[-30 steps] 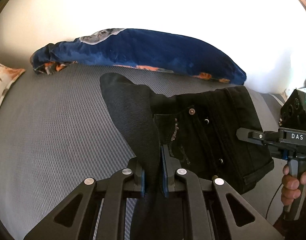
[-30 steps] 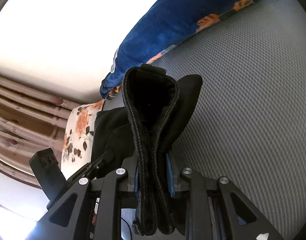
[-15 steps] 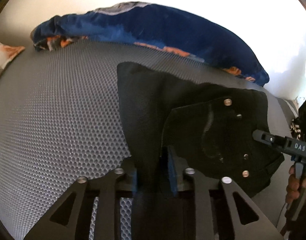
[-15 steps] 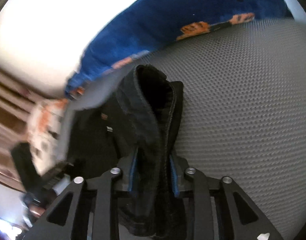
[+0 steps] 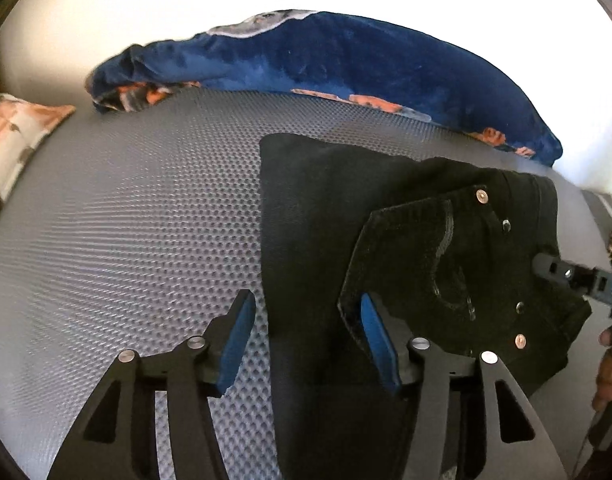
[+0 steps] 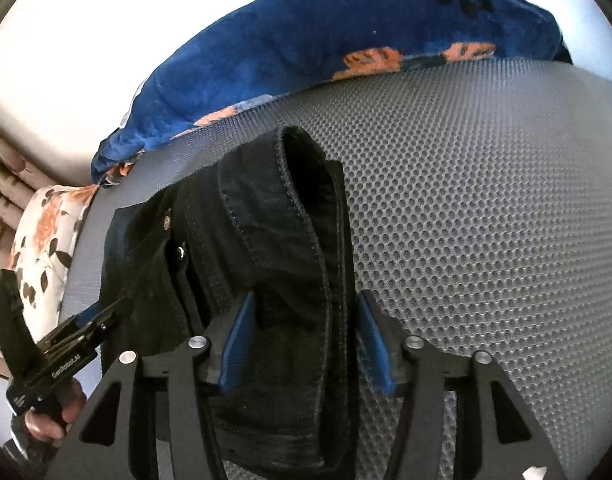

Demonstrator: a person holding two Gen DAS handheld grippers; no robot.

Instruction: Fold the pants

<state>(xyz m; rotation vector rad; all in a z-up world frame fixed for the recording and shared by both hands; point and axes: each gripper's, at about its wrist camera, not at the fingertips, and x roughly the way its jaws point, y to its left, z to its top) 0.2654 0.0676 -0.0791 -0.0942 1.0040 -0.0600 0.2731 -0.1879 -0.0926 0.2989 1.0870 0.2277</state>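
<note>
The left tongs (image 5: 303,334) are standing wide open, and the pants (image 5: 406,264) are lying flat on the bed (image 5: 145,220) between their fingers and ahead to the right. The right tongs (image 6: 301,342) are also gaping wide, with the folded waistband (image 6: 289,216) resting loose between their blue pads (image 6: 235,346).

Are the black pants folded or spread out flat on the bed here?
Folded. The black pants lie doubled over on the gray bed, the waistband layers stacked on the leg fabric, a compact bundle rather than full length.
</note>
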